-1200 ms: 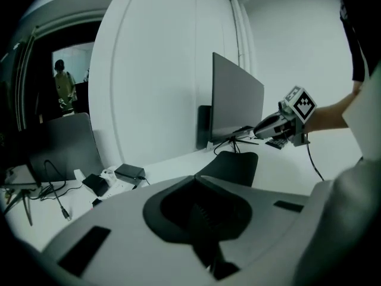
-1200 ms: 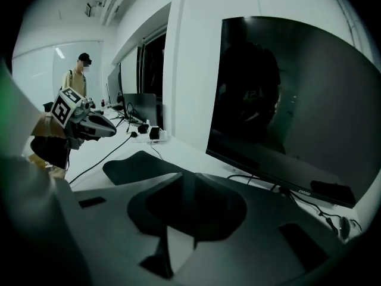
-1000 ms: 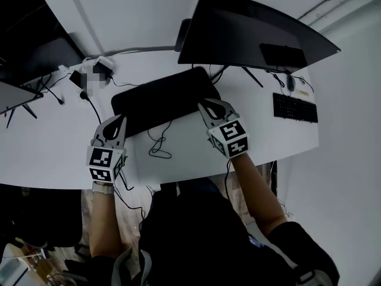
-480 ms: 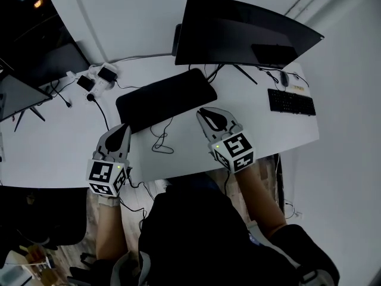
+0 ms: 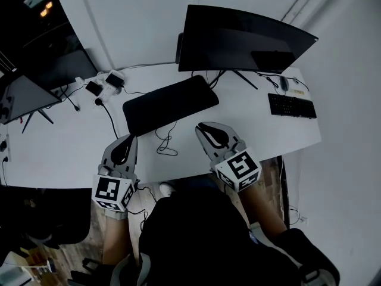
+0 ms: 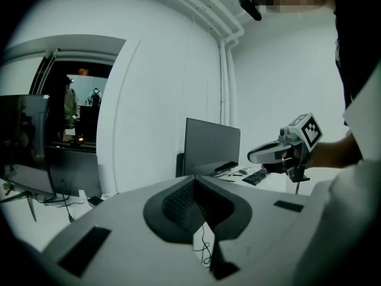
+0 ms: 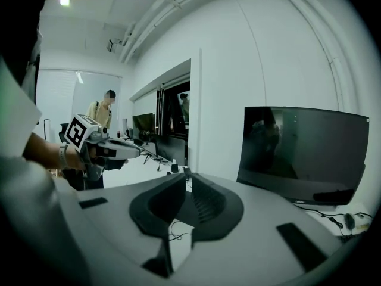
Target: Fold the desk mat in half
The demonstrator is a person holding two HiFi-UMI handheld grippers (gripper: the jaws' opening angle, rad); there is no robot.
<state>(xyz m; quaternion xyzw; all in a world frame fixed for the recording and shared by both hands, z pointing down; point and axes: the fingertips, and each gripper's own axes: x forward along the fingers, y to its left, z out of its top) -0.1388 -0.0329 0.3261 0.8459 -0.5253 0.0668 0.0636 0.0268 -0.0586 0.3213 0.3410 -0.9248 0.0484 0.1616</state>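
Observation:
The black desk mat (image 5: 169, 104) lies flat and slanted on the white table (image 5: 53, 154), in front of the monitor. Both grippers hang short of it, over the table's front edge. My left gripper (image 5: 127, 140) is shut and empty, near the mat's left corner but apart from it. My right gripper (image 5: 202, 127) is also shut and empty, a little below the mat's right end. In the left gripper view my left gripper (image 6: 193, 180) has its jaws together, and the right gripper (image 6: 262, 155) shows to its right. The right gripper view shows my right gripper (image 7: 187, 177) closed.
A large dark monitor (image 5: 244, 37) stands behind the mat. A small keyboard (image 5: 292, 106) and a mouse (image 5: 284, 83) lie at the right. A looped cable (image 5: 165, 145) lies below the mat. Power adapters (image 5: 104, 82) and another screen (image 5: 24, 94) are at the left. A person (image 7: 106, 109) stands far off.
Both grippers have drawn back from the mat's near edge toward the person and risen. The mat has kept its place on the table.

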